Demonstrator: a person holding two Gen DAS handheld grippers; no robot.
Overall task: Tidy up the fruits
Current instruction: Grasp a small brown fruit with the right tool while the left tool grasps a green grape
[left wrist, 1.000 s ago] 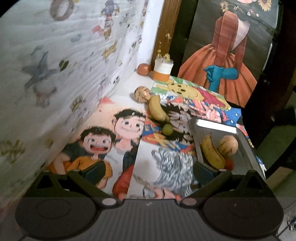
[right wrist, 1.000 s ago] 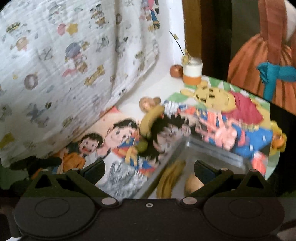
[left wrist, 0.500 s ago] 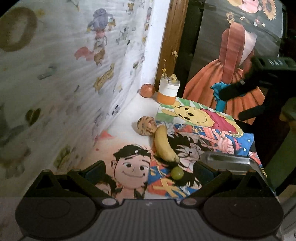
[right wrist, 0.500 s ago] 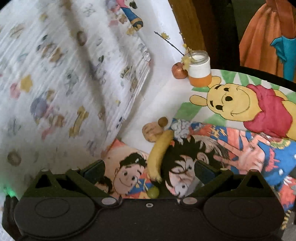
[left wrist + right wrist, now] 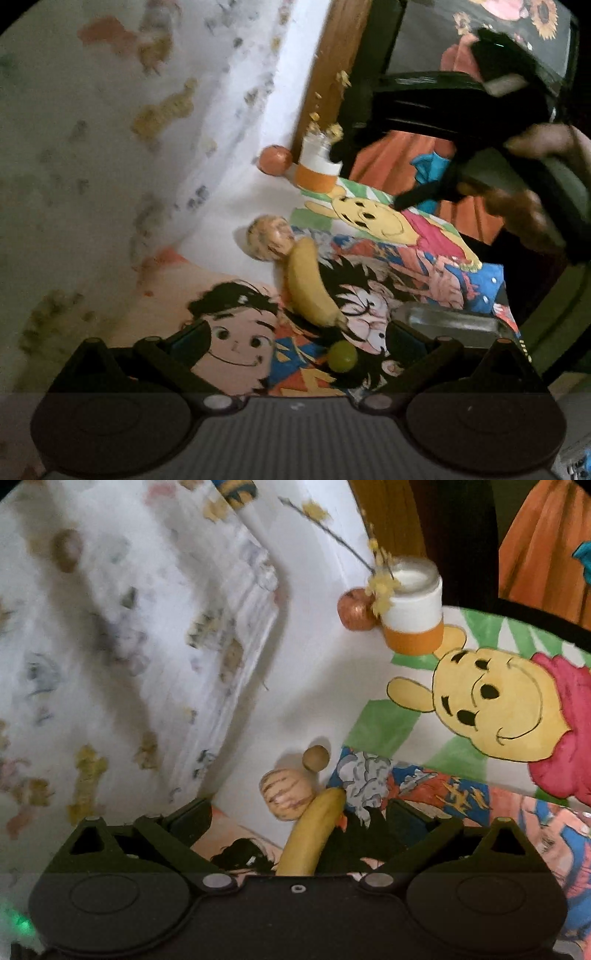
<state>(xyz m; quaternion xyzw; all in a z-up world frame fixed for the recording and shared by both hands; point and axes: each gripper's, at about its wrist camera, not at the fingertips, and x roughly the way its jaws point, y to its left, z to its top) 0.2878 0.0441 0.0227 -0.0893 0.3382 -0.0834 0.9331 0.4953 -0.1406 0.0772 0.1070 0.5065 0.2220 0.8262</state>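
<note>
Banana (image 5: 310,291), yellow and curved, lies on the cartoon-printed table cover (image 5: 436,258), its far end touching a pale round fruit with brownish stripes (image 5: 269,238). In the right wrist view the same banana (image 5: 314,836) runs up between the two fingers of the right gripper (image 5: 297,818), whose jaws stand wide apart and hold nothing; the striped fruit (image 5: 286,793) sits just left of the banana's far tip, and a small brown ball-shaped fruit (image 5: 316,757) lies just beyond it. A small green round fruit (image 5: 342,355) rests near the banana's near end, between the fingers of the left gripper (image 5: 297,338), whose jaws are likewise spread apart and empty. The rim of a metal tray (image 5: 443,319) shows at the right, just beside the left gripper's right finger; its contents are hidden. At the far edge of the table stand a white-and-orange jar (image 5: 412,607) holding a dried yellow sprig, and a reddish-orange round fruit (image 5: 355,609) touching its left side. In the left wrist view the person's hand (image 5: 532,192) grips the handle of the right gripper, raised above the table at upper right. A cartoon-patterned white cloth (image 5: 110,646) hangs along the left.
</note>
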